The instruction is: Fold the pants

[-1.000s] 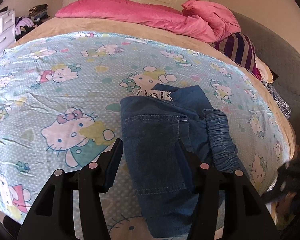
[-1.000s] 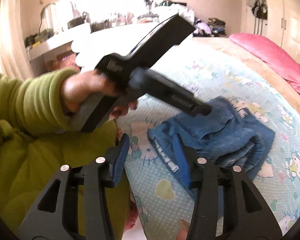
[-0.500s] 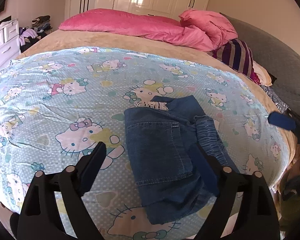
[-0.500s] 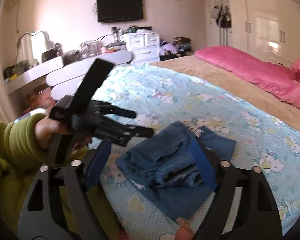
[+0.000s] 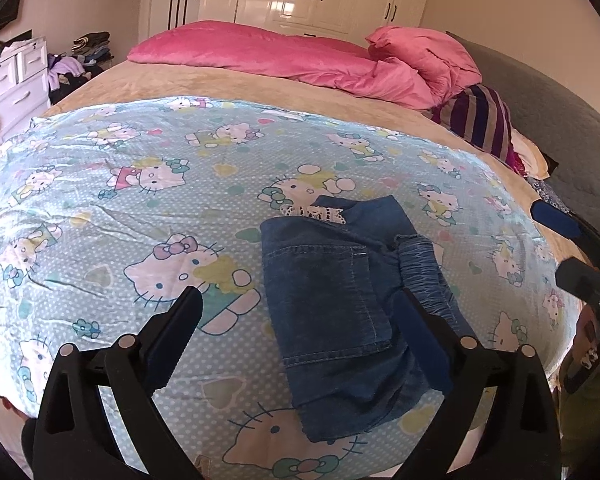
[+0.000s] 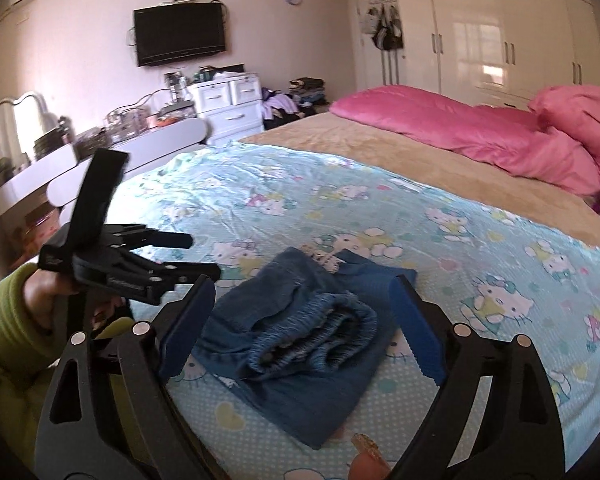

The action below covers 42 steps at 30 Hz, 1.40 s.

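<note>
Folded pants (image 5: 352,312) lay centre-frame on the bed (image 5: 140,184) — left claw (image 5: 300,320) and right claw (image 6: 300,312) both released, empty.

Home bedroom: bed (image 5: 228,84), wardrobe (image 6: 500,32).

left gripper (image 5: 296,320) fingers spread wide, right gripper (image 6: 302,312) likewise, both empty

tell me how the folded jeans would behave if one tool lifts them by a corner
The folded jeans would probably go floppy and unfold, since the denim layers lie loose with nothing pinning them. The gathered elastic waistband bulges thick, so that side likely sags heavier. On the smooth cartoon-cat sheet they would probably slide rather than roll.
</note>
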Motion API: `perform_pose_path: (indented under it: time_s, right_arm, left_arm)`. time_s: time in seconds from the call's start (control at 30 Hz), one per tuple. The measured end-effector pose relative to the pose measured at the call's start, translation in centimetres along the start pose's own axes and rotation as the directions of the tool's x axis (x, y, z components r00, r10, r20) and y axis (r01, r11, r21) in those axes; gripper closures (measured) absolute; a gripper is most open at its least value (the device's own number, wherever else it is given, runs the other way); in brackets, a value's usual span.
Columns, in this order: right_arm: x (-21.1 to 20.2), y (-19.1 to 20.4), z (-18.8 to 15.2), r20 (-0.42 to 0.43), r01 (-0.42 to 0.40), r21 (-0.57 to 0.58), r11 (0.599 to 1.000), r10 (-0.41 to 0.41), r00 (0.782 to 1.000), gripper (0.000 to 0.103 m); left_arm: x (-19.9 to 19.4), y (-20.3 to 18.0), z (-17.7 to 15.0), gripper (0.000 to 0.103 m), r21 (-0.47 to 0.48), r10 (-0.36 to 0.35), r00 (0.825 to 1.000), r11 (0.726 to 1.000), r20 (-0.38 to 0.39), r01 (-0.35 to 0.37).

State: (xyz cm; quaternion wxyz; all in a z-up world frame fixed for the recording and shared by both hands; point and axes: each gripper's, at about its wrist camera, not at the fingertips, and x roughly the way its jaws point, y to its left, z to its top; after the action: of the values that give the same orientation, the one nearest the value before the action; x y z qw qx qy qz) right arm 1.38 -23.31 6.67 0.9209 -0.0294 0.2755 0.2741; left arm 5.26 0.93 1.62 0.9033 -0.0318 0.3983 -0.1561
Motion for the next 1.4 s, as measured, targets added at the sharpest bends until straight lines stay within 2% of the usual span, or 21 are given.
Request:
perform_pose_path:
  time_s: [0.27,0.47,0.53,0.67,0.9,1.0,1.17,1.33,1.4]
  right_arm:
    - [1.6,-1.9,-0.9,-0.054,0.093,0.054,0.994,-0.091,0.994,0.021]
    - [3.5,-4.1,-2.0,-0.131,0.125,0.142,0.982,-0.106,0.986,0.021]
    - [4.4,-4.9,-2.5,-0.166,0.126,0.18,0.976,-0.096,0.981,0.023]
    - [6.1,-6.1,-3.5,-0.241,0.132,0.22,0.967,-0.077,0.968,0.035]
    - [9.6,-8.0,-5.1,-0.325,0.095,0.329,0.939,0.018,0.945,0.054]
    - [11.0,-8.5,-5.8,-0.343,0.052,0.381,0.923,0.089,0.935,0.058]
    - [12.0,-8.7,-5.9,-0.35,0.031,0.384,0.923,0.115,0.93,0.058]
    - [12.5,-8.8,-5.7,-0.349,0.014,0.363,0.932,0.122,0.929,0.058]
    - [12.9,-8.8,-5.6,-0.343,-0.001,0.366,0.931,0.136,0.93,0.056]
  left_arm:
    - [1.0,0.8,-0.4,0.008,-0.028,0.005,1.0,1.0,-0.024,-0.006]
    - [2.2,1.2,-0.9,0.008,-0.043,0.007,0.999,0.999,-0.054,-0.01]
    - [2.6,1.3,-1.0,0.008,-0.047,0.006,0.998,0.999,-0.062,-0.009]
    - [3.8,1.4,-1.4,0.008,-0.061,-0.003,0.996,0.998,-0.089,-0.002]
    - [6.0,1.4,-1.9,0.008,-0.086,-0.036,0.99,0.996,-0.135,0.025]
    - [6.9,1.3,-1.9,0.008,-0.083,-0.037,0.989,0.996,-0.146,0.025]
    - [8.2,1.0,-1.6,0.008,-0.082,-0.055,0.986,0.996,-0.158,0.043]
    - [9.4,0.7,-1.1,0.032,-0.13,-0.113,0.979,0.987,-0.167,0.092]
    - [9.8,0.3,-0.9,0.035,-0.137,-0.123,0.978,0.985,-0.168,0.1]
